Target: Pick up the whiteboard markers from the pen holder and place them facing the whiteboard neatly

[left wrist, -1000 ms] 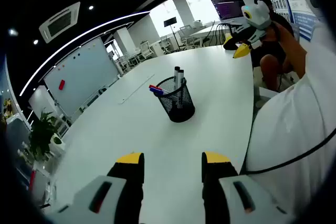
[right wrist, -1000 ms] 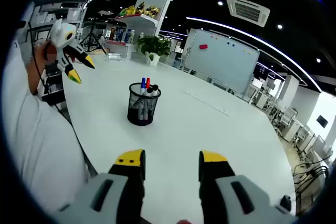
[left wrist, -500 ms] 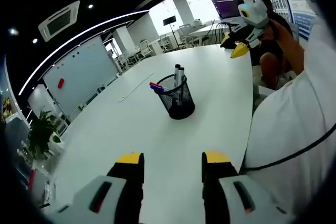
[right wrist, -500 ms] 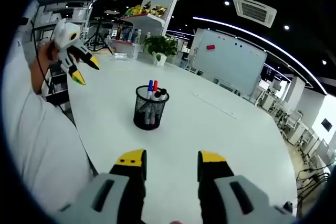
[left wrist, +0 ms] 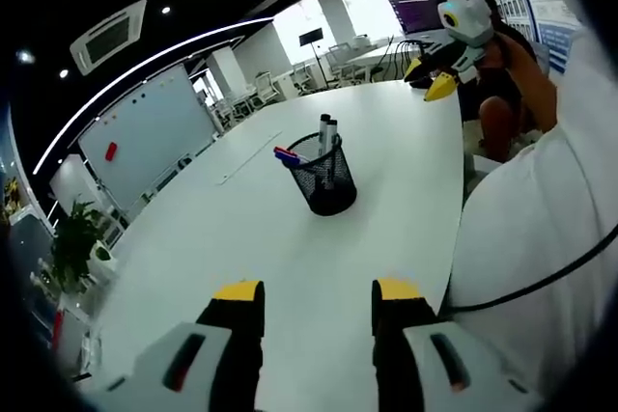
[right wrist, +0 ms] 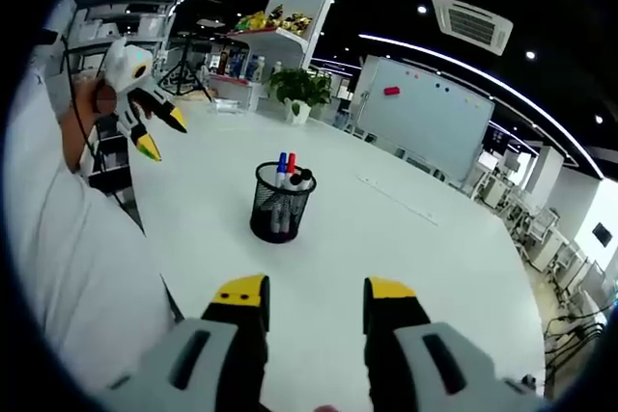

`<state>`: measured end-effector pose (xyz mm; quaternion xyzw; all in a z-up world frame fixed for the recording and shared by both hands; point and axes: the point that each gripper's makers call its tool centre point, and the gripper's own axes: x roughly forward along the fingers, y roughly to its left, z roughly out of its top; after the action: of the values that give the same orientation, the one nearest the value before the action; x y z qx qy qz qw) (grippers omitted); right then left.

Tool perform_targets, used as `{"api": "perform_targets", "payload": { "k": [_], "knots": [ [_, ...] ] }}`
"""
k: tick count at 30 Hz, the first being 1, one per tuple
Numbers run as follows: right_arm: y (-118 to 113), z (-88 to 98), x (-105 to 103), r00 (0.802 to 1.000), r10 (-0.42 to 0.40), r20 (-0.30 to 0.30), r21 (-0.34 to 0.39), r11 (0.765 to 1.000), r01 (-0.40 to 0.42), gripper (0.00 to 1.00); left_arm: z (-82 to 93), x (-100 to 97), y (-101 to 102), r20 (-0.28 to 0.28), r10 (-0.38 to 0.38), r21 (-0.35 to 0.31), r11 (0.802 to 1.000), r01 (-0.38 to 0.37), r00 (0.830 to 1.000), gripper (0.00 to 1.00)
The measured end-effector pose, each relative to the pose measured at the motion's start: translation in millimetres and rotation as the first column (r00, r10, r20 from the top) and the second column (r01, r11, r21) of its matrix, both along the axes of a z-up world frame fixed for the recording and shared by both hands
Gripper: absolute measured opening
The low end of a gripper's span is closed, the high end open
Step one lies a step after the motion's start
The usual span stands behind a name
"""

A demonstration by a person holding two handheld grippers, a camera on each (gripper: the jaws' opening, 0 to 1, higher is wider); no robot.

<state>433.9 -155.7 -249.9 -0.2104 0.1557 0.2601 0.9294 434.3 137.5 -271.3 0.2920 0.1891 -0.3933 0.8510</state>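
A black mesh pen holder (left wrist: 324, 178) (right wrist: 281, 205) stands upright on the white table (left wrist: 222, 248) (right wrist: 406, 238) and holds several whiteboard markers (left wrist: 326, 134) (right wrist: 288, 167), with red and blue caps among them. My left gripper (left wrist: 317, 291) hovers open over the table well short of the holder, nothing between its jaws. My right gripper (right wrist: 316, 288) is also open and empty, facing the holder from the other side. The other gripper (left wrist: 446, 41) (right wrist: 140, 84) appears in each view, held in the person's hand. A whiteboard (left wrist: 145, 137) (right wrist: 425, 115) stands beyond the table.
The person's white sleeve (left wrist: 541, 238) (right wrist: 68, 267) fills one side of each view. A potted plant (left wrist: 77, 248) (right wrist: 301, 89) and shelves (right wrist: 280, 21) stand past the table. Office chairs (left wrist: 270, 89) sit far off. A thin strip (left wrist: 249, 161) (right wrist: 398, 200) lies on the table.
The right gripper view has shifted, so the holder sits a little more central and lower. The left gripper view barely moved. Both grippers stay open.
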Motion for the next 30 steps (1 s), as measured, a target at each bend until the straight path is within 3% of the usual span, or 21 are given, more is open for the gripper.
{"api": "perform_targets", "payload": {
  "k": [7,13,15,17,22,27,30],
  "knots": [
    [3,-4.4,-1,1.0,0.013,-0.004,-0.026,1.0,-0.013,0.39,1.8,3.3,5,0.027,0.014,0.015,1.0,-0.014,1.0,0.5],
    [11,-2.3,-3,0.999,0.045,0.004,-0.003,0.999,-0.045,0.39,3.2,1.4,5,0.03,0.002,0.01,1.0,-0.003,1.0,0.51],
    [15,2.6,0,0.999,0.049,0.02,0.042,0.998,-0.05,0.39,0.8,1.1,5,0.027,-0.001,0.019,1.0,0.001,1.0,0.52],
    [15,7.1,4,0.999,0.039,0.025,0.087,0.995,-0.041,0.39,-1.1,1.0,6,0.021,-0.004,0.021,1.0,0.003,1.0,0.52],
    [15,6.7,6,0.999,0.032,0.042,0.052,0.998,-0.034,0.38,-8.7,-2.4,8,-0.003,-0.018,0.039,0.999,0.018,1.0,0.51],
    [4,11.6,14,0.998,-0.033,0.06,0.102,0.994,0.027,0.34,-4.5,1.3,8,0.012,-0.001,0.016,1.0,0.001,1.0,0.5],
    [-1,10.9,15,0.996,-0.059,0.062,0.078,0.995,0.054,0.33,-4.6,-0.3,8,0.011,-0.01,0.017,1.0,0.01,1.0,0.5]
  ]
}}
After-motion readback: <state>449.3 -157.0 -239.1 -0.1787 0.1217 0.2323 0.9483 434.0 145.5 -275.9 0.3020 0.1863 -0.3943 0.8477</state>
